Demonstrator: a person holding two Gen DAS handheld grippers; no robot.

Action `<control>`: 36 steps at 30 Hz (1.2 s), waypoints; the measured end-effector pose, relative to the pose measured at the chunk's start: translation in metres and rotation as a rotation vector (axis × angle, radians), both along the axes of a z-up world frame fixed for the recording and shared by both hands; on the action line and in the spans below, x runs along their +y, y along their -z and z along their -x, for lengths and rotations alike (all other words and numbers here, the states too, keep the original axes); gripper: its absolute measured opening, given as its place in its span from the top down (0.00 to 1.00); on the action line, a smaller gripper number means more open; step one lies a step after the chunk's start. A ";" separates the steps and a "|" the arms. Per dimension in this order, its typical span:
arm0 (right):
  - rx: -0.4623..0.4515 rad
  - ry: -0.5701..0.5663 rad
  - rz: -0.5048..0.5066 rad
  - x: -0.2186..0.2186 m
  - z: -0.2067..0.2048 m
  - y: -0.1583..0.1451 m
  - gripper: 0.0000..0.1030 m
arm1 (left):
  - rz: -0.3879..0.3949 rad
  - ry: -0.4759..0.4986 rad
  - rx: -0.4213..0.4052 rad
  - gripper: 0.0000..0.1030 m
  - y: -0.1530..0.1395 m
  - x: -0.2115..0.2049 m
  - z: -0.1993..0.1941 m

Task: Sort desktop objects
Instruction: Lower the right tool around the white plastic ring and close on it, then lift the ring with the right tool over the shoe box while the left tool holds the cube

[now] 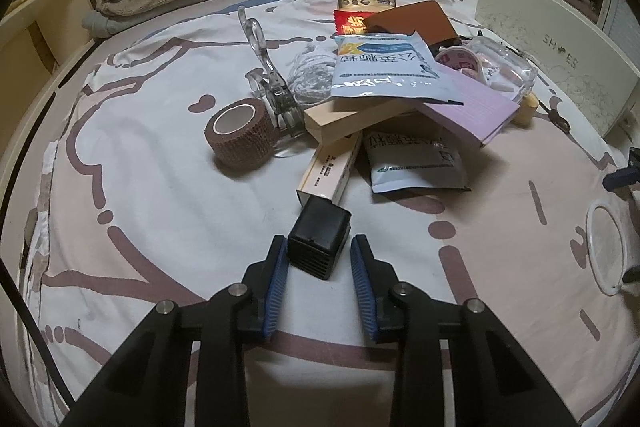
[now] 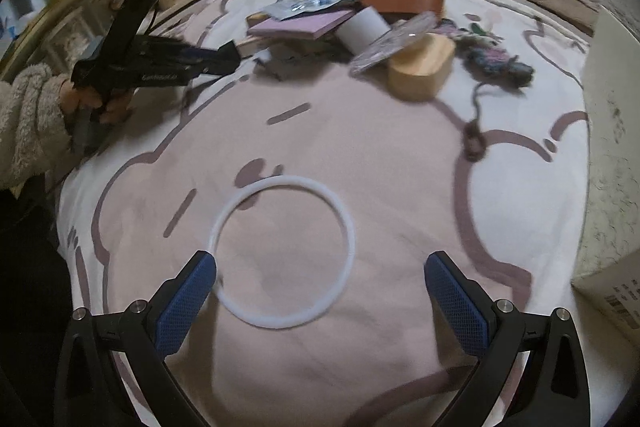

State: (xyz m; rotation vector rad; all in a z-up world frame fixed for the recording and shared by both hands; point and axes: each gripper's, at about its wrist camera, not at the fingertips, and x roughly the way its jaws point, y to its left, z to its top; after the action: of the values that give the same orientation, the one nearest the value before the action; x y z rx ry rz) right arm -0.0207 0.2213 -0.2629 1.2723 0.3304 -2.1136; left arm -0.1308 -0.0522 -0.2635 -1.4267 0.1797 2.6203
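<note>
Plenty of bare bedsheet [image 2: 320,131] around us, with the clutter pile [image 1: 400,87] further up and a white box [image 2: 612,155] walling off the right edge. Our left gripper [image 1: 319,253] has its jaws drawn in narrow around a small black cube [image 1: 318,241], ribbed on 1 face, just below the pile. Our right gripper [image 2: 320,267] gapes wide over a thin white ring [image 2: 282,253] lying flat.

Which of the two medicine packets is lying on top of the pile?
The blue-and-white packet, resting on the wooden block. The greyer packet lies lower down on the bedsheet.
</note>
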 end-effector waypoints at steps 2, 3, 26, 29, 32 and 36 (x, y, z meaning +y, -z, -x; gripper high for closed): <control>0.012 -0.024 -0.025 -0.009 -0.002 0.001 0.00 | 0.010 0.006 0.005 0.72 -0.001 0.003 -0.002; 0.023 -0.036 -0.039 -0.013 -0.003 0.002 0.00 | 0.018 0.012 0.008 0.72 -0.001 0.005 -0.002; 0.094 -0.120 -0.166 -0.030 -0.020 -0.004 0.18 | -0.058 0.159 -0.007 0.73 -0.023 0.053 -0.030; 0.099 -0.117 -0.153 -0.027 -0.021 -0.010 0.18 | -0.068 0.161 -0.002 0.73 -0.029 0.060 -0.032; 0.128 -0.103 -0.139 -0.024 -0.020 -0.022 0.18 | -0.096 0.157 0.003 0.73 -0.038 0.065 -0.034; 0.163 -0.064 -0.109 -0.014 -0.016 -0.043 0.18 | -0.100 0.168 0.027 0.73 -0.049 0.077 -0.037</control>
State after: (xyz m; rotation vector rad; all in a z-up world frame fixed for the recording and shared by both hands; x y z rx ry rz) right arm -0.0050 0.2071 -0.2200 1.1359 0.5564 -2.1743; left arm -0.0940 0.0247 -0.2141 -1.2861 0.1624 2.4769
